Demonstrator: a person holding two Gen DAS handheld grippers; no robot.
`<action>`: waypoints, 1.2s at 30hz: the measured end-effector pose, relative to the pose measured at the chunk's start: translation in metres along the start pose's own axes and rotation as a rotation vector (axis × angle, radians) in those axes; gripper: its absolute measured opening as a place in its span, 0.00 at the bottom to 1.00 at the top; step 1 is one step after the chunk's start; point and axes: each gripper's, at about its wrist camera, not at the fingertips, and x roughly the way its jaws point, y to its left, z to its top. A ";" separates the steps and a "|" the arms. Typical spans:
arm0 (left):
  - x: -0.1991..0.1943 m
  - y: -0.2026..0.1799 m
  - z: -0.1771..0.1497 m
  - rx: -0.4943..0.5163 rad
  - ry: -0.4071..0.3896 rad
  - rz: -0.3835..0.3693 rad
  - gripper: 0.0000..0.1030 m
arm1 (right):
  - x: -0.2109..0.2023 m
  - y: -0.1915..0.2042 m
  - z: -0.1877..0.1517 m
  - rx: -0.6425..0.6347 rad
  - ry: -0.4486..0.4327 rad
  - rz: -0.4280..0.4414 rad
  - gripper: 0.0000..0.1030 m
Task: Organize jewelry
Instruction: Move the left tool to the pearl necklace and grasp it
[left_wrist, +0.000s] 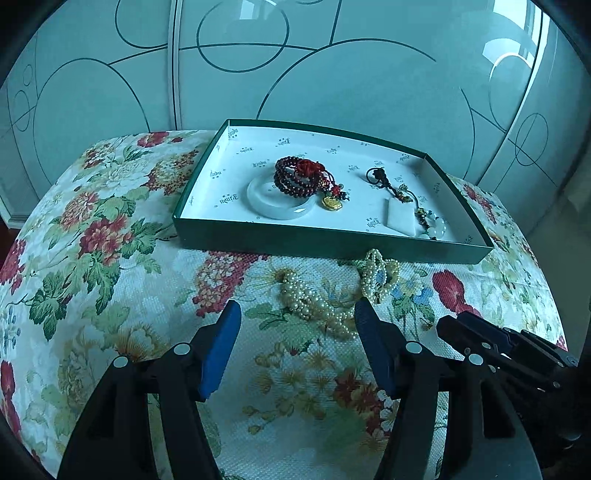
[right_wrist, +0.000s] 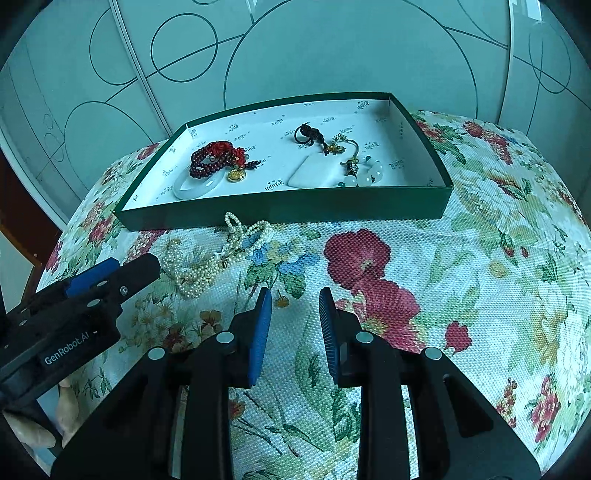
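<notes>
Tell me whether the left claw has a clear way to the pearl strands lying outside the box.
Probably yes. The left claw is open and empty, and the pearl strands lie on the floral cloth just ahead of it, with nothing between. The green box sits behind them.

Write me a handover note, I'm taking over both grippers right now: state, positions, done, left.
Left gripper: open, empty, just short of the pearl strands.
Right gripper: narrowly open, empty, over bare floral cloth.
Done: red bead bracelet, white bangle, white pendant and jade charm lie in the green tray.
Left: the pearls on the cloth, against the tray's front wall.
</notes>
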 end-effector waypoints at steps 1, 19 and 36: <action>0.000 0.002 0.000 -0.002 0.001 0.002 0.62 | 0.001 0.001 0.000 -0.003 0.001 0.000 0.26; 0.000 0.018 -0.006 -0.041 0.015 0.009 0.62 | 0.011 0.011 -0.006 -0.064 -0.010 -0.067 0.05; -0.001 0.002 -0.006 -0.013 0.019 -0.030 0.62 | 0.002 -0.008 -0.003 -0.003 -0.032 -0.058 0.02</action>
